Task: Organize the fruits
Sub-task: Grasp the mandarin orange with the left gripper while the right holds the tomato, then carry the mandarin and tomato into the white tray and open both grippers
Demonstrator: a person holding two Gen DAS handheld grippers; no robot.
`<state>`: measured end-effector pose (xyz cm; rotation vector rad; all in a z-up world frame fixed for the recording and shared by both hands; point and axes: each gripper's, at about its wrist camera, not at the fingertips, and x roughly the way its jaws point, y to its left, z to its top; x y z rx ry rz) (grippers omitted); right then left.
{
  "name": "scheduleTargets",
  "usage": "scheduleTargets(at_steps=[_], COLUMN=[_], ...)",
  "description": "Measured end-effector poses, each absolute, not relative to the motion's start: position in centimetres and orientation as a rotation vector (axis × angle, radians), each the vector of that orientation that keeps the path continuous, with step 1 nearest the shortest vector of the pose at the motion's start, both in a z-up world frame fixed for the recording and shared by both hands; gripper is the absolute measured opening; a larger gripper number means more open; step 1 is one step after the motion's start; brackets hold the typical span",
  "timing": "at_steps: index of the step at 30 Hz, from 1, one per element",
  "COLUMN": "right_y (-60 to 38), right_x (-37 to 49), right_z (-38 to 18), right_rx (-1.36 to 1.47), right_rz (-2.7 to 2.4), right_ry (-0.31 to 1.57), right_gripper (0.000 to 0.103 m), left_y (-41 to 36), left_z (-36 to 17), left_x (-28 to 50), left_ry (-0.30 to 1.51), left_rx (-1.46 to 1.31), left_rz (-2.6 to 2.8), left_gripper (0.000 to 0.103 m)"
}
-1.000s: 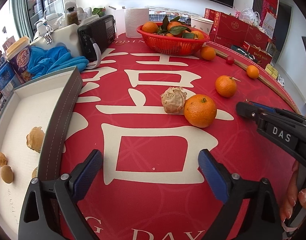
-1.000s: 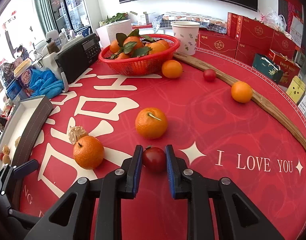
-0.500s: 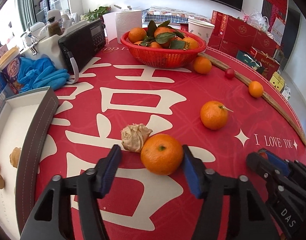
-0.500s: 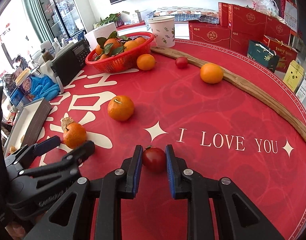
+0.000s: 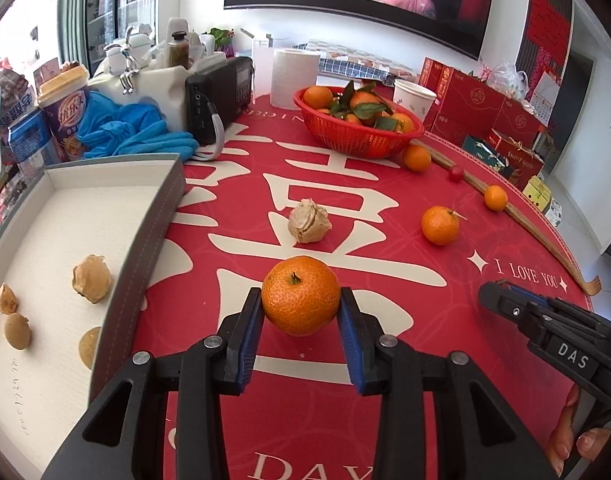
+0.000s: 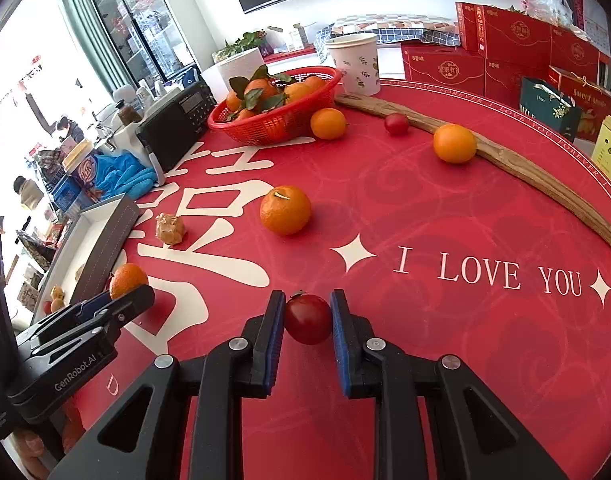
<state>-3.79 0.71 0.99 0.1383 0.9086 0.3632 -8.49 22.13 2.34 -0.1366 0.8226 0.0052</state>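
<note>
My left gripper [image 5: 300, 301] has a large orange [image 5: 300, 295] between its blue pads; the jaws are closing and both pads touch its sides. In the right wrist view that same orange [image 6: 128, 280] shows just behind the left gripper [image 6: 139, 296]. My right gripper [image 6: 308, 305] is shut on a small red tomato [image 6: 308, 319] just above the red tablecloth. A red basket [image 5: 347, 138] of leafy oranges stands at the back. Loose oranges [image 5: 440, 225] [image 5: 416, 158] [image 5: 495, 197], another small tomato [image 5: 456, 173] and a dried husked fruit [image 5: 308, 221] lie on the cloth.
A grey-walled white tray [image 5: 153, 232] at the left holds several brown husked fruits [image 5: 90, 283]. Behind it are blue gloves [image 5: 137, 132], a black radio [image 5: 221, 92] and a paper roll [image 5: 293, 78]. A paper cup [image 5: 414, 102], red gift boxes [image 5: 473, 104] and a wooden stick [image 5: 537, 224] line the right.
My left gripper went from wide open to straddling the orange, then narrowed onto it and drew it away from the husked fruit. The right gripper kept the tomato and drifted slightly.
</note>
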Motion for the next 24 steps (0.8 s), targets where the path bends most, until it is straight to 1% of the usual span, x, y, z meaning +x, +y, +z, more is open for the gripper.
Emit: scheduleTargets(at_steps=[6,18,24], right_y=[1.6,3.6,6.0], right_x=[-4.1,-4.3,-4.6], right_z=[1.0,1.2,2.2], right_rx=[0.115,0.123,0.138], right_rz=[0.379,0.431,0.464], right_ry=[0.881,0.874,0.867], right_gripper=[0.024,0.024,0.024], left_y=[23.6,26.8,29.5], left_z=[2.1,5.6,6.5], left_x=[-8.7,-11.3,-11.9], left_ry=[0.819,0.655,0.620], left_rx=[-0.171,-0.155,-0.192], left_rz=[0.021,0.192,0.250], left_gripper=[0.040,0.040,0.040])
